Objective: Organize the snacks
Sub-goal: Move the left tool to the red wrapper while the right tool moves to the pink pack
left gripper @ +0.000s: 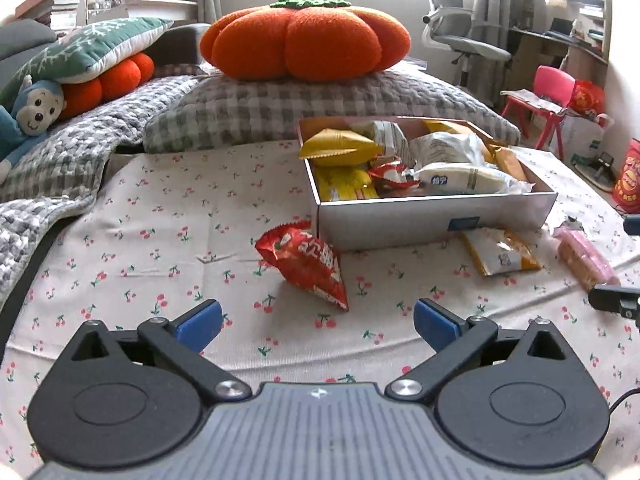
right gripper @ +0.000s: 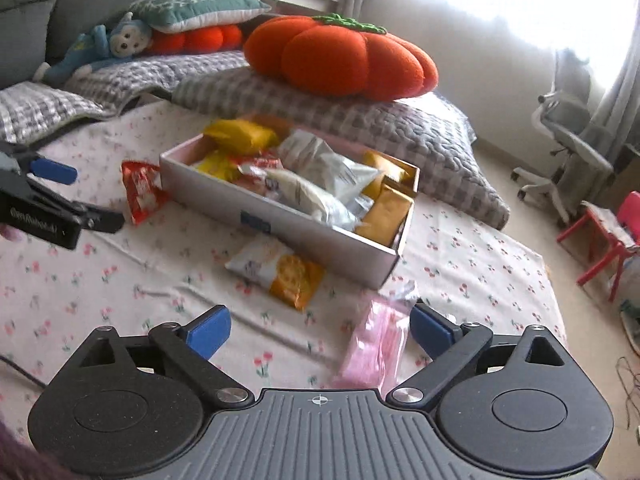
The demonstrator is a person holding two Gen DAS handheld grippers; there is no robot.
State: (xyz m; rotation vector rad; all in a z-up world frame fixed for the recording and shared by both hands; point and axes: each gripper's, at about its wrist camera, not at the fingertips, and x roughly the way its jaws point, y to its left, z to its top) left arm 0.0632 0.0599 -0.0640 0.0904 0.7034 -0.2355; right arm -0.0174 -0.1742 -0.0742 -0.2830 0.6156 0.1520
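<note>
Jaws spread wide and empty on both the left gripper (left gripper: 316,322) and right gripper (right gripper: 320,330), poised over loose packets beside the half-filled box (left gripper: 436,216): red packet (left gripper: 308,264) ahead, pink packet (right gripper: 376,344) ahead; next, likely lowering and closing on each.
</note>
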